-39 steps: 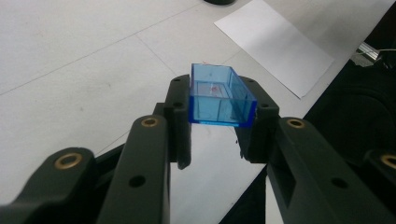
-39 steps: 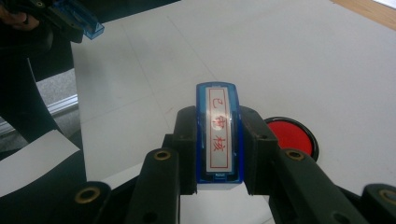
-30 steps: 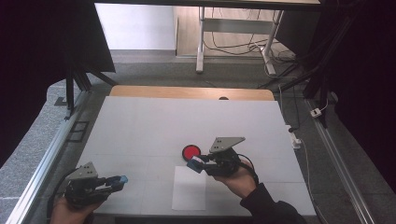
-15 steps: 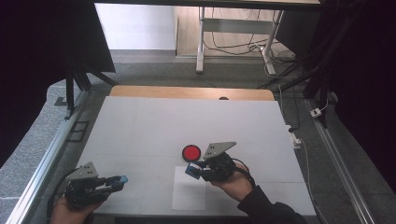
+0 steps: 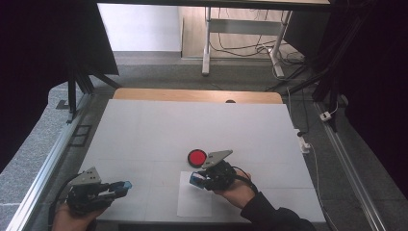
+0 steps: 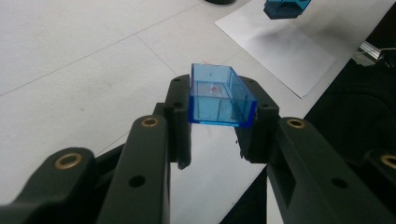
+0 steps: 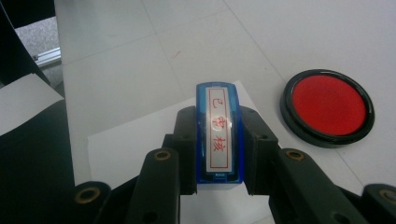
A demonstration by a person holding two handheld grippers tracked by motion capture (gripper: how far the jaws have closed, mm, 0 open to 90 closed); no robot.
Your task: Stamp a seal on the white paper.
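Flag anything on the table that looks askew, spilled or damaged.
Nothing stands out. The round red ink pad sits flat on the white table, with no ink spilled, and the white paper sheet lies flat and clean near the table's front edge.

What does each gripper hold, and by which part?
The left gripper clamps a blue cap by its two long sides. The right gripper clamps a blue stamp by its long sides.

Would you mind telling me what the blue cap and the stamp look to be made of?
Blue cap: likely clear tinted plastic, glossy; the table shows through its walls. Stamp: blue translucent plastic body, shiny edges, with a white label printed in red.
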